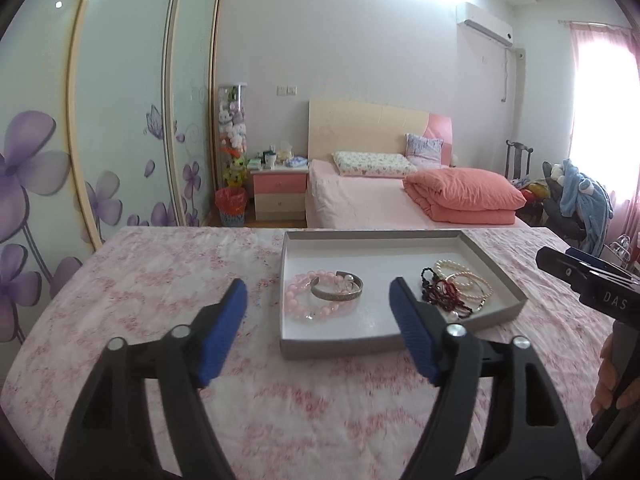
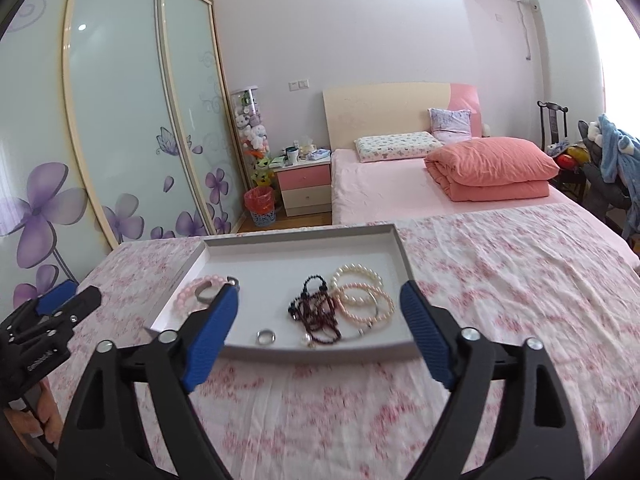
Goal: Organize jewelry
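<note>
A shallow grey tray (image 1: 352,347) (image 2: 320,354) with a white floor lies on the flowered cloth. Its left half holds a pink bead bracelet (image 1: 297,303) (image 2: 187,295) and a silver bangle (image 1: 338,295) (image 2: 203,297). Its right half holds dark red beads (image 1: 440,293) (image 2: 316,314), pearl bracelets (image 1: 466,278) (image 2: 360,290) and a small silver ring (image 2: 266,337). My left gripper (image 1: 317,283) hangs open, short of the tray's near left part, nothing between its blue pads. My right gripper (image 2: 319,288) is open too, in front of the tray's near edge, gripping nothing.
A pink flowered cloth (image 1: 152,280) (image 2: 500,280) covers the table. A hand (image 1: 608,380) shows at the right edge of the left wrist view. Beyond the table stand a bed (image 1: 360,200), a nightstand (image 1: 278,188), a red bin (image 1: 230,206), wardrobe doors (image 1: 120,120) and a chair with clothes (image 1: 576,196).
</note>
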{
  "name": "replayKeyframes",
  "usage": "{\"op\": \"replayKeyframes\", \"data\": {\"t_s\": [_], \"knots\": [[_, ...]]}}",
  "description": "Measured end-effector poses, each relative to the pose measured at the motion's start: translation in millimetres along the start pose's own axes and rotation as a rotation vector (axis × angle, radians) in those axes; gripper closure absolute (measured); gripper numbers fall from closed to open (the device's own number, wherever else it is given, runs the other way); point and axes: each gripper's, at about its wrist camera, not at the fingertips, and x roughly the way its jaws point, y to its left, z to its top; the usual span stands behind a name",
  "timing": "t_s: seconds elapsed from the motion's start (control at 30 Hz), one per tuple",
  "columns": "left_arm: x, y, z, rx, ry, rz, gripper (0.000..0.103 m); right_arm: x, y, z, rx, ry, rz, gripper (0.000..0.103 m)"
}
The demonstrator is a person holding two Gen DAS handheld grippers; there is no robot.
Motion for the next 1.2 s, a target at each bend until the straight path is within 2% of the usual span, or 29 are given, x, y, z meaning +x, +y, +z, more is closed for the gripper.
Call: {"op": "replayKeyframes", "data": {"t_s": [0.07, 0.2, 0.27, 0.67, 1.2], "knots": [[-9.4, -1.5, -4.1, 0.007, -0.011, -0.002, 0.018, -9.6, 0.6, -5.3, -0.006, -0.01, -0.005, 0.011], [-22.5, -1.3, -10.5, -0.017, -0.016, -0.017, 0.009, -24.9, 2.7, -12.4, -0.017, -0.037, -0.009, 0.002], [-27.7, -2.6, -12.7, -0.034, -0.022, -0.025, 0.005, -32.8, 5.8, -16.0, -0.026, -0.053, -0.008, 0.002], [-53.4, -10.3, -31.6, 0.015, -0.071, 0.011, 0.004, -57.1, 21.1, -33.1, -0.056, -0.07, 0.027, 0.002], [-60.6, -5.0, -43.5, -0.039, -0.05, -0.008, 0.004, -66.0, 27.7, -49.3, -0.063, -0.085, 0.053, 0.002]]}}
